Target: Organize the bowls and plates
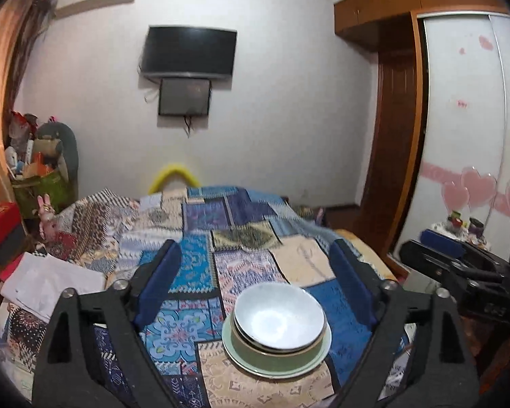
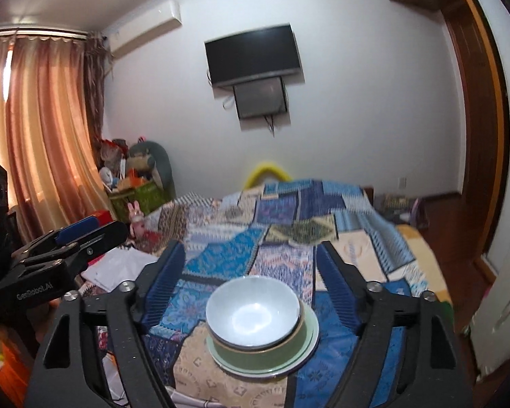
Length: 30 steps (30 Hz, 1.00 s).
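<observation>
Two bowls hide most of our plate; both our left gripper and right gripper hang wide apart, empty.

A: The white bowl hides the green bowl's inside, and the plate shows only as a rim.

B: At three o'clock, the right gripper is cut by the edge; the nightstand jars are too small to tell.

White bowl, green bowl (dark rim), pale-green plate, blue patchwork bedspread.
</observation>
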Each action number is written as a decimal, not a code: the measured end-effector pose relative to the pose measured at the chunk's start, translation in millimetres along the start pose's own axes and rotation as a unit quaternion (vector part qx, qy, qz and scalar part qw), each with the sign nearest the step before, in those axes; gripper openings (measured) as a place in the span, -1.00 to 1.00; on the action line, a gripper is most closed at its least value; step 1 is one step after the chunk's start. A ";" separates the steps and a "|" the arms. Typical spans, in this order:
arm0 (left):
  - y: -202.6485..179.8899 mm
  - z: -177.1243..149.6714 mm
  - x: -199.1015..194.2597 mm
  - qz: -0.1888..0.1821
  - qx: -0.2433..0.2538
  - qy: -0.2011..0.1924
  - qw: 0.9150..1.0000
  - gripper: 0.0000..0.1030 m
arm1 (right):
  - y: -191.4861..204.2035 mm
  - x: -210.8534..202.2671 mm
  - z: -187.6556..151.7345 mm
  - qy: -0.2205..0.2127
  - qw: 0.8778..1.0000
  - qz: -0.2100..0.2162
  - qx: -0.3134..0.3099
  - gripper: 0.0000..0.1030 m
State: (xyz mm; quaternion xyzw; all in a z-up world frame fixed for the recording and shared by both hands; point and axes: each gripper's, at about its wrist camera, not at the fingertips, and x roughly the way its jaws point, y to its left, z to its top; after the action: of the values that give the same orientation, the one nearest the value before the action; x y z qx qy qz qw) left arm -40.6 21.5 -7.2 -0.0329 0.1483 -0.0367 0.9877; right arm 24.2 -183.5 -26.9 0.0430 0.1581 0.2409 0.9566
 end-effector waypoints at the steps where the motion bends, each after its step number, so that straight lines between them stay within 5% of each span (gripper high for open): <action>1: -0.8 0.0 -3.5 0.004 0.003 -0.007 1.000 0.86 | 0.9 -2.7 0.1 -0.006 1.000 -0.001 -0.002 0.77; 5: -3.8 -3.5 -11.7 0.018 0.010 -0.027 0.999 0.96 | 3.5 -8.1 1.9 -0.028 1.000 -0.005 -0.010 1.00; 30: -7.0 -14.6 -13.9 0.022 0.012 -0.029 0.999 1.00 | 4.6 -8.0 -7.1 -0.024 1.000 0.001 -0.008 0.99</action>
State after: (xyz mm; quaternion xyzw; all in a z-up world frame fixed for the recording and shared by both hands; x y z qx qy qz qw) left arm -58.5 14.9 -16.5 -0.0190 0.1196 -0.0160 0.9925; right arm 13.2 -183.2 -30.6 0.0412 0.1332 0.2418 0.9602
